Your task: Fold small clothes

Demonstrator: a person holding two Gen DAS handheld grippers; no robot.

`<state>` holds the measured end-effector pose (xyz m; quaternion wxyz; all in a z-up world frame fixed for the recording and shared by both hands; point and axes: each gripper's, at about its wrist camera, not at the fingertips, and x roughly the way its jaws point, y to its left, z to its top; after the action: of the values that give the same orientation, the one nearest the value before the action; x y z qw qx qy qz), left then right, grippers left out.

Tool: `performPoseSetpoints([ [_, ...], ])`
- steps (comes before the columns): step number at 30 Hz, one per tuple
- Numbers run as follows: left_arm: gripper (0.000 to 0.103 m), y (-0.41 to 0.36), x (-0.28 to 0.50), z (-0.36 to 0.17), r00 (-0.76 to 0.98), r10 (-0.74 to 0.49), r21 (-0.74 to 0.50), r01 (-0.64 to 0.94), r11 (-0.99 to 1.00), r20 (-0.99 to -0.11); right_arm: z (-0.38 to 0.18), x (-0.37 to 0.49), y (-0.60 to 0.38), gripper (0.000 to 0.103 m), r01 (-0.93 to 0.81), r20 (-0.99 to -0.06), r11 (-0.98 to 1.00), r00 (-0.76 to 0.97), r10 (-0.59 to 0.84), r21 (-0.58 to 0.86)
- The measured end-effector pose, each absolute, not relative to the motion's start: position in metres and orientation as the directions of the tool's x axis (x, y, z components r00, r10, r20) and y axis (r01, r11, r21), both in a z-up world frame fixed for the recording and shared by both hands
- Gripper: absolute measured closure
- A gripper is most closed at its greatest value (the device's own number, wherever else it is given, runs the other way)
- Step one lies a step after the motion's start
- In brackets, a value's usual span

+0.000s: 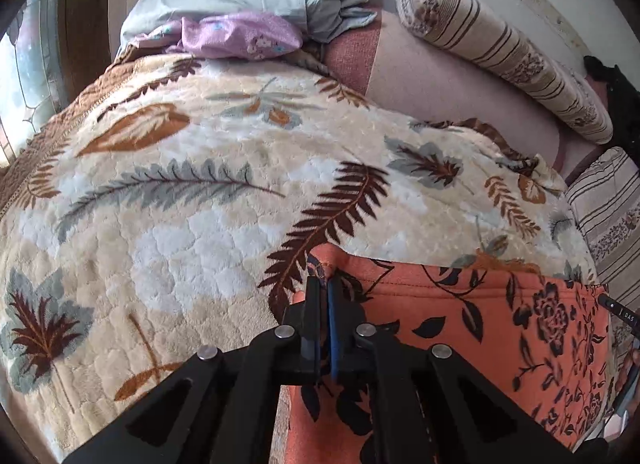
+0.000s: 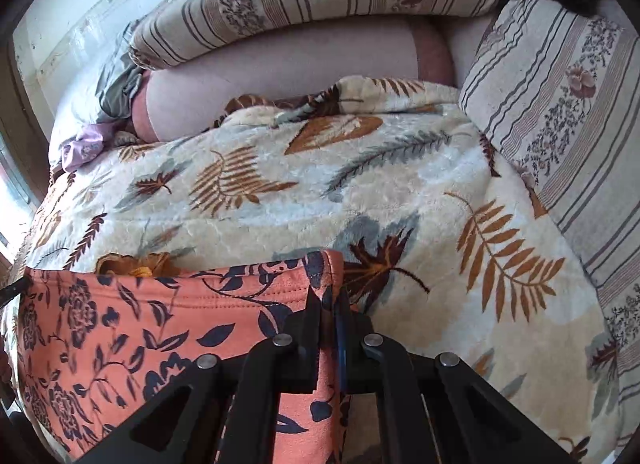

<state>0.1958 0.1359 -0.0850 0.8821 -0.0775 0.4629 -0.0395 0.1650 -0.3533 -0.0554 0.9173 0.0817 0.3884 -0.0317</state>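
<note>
1. Left wrist view: the left gripper [image 1: 325, 288] is clamped on the left corner of the orange floral garment [image 1: 460, 328], whose hemmed edge runs rightward, stretched above the leaf-patterned blanket [image 1: 180, 192].
2. Right wrist view: the right gripper [image 2: 331, 304] pinches the opposite corner of the garment [image 2: 140, 328].
3. Step in hand, as judged: cloth held taut at both corners, fold pending; the next move calls for carrying both corners together, level.

garment [image 1: 460, 328]: showing orange, black floral print | blanket [image 1: 192, 232]: showing cream, brown-grey leaves | bolster [image 1: 508, 56]: showing beige stripes
</note>
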Motion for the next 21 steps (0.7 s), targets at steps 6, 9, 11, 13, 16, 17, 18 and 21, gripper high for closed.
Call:
performPoseSetpoints([
  [6, 0.077, 0.134, 0.192, -0.093, 0.552, -0.079, -0.12, -0.039, 0.992, -0.83, -0.104, 0.18, -0.365, 0.078, 0.176, -0.765, 0.956, 0.64, 0.071, 0.236],
  [9, 0.071, 0.14, 0.169, -0.062, 0.599, -0.095, -0.138, -0.026, 0.99, -0.795, -0.083, 0.159, -0.367, 0.038, 0.219, -0.749, 0.953, 0.663, 0.012, 0.209],
  [11, 0.067, 0.139, 0.145, -0.043, 0.626, -0.125, -0.162, -0.002, 0.987, -0.77, -0.062, 0.134, -0.37, 0.038, 0.206, -0.693, 0.94, 0.719, 0.043, 0.272],
  [13, 0.059, 0.134, 0.118, -0.032, 0.647, -0.152, -0.173, 0.032, 0.984, -0.747, -0.045, 0.107, -0.367, 0.038, 0.151, -0.635, 0.915, 0.761, 0.133, 0.374],
  [16, 0.051, 0.118, 0.081, -0.04, 0.644, -0.168, -0.161, 0.069, 0.984, -0.747, -0.042, 0.075, -0.352, 0.027, 0.002, -0.531, 0.833, 0.771, 0.351, 0.553],
  [17, 0.051, 0.113, 0.073, -0.051, 0.627, -0.164, -0.15, 0.075, 0.986, -0.761, -0.051, 0.07, -0.349, 0.026, -0.018, -0.511, 0.792, 0.755, 0.411, 0.61],
  [18, 0.051, 0.108, 0.067, -0.065, 0.605, -0.156, -0.135, 0.079, 0.988, -0.78, -0.066, 0.067, -0.346, 0.026, -0.019, -0.5, 0.747, 0.732, 0.463, 0.665],
  [21, 0.046, 0.097, 0.062, -0.117, 0.535, -0.051, -0.013, 0.075, 0.997, -0.843, -0.127, 0.067, -0.354, 0.03, 0.161, -0.603, 0.714, 0.676, 0.424, 0.682],
])
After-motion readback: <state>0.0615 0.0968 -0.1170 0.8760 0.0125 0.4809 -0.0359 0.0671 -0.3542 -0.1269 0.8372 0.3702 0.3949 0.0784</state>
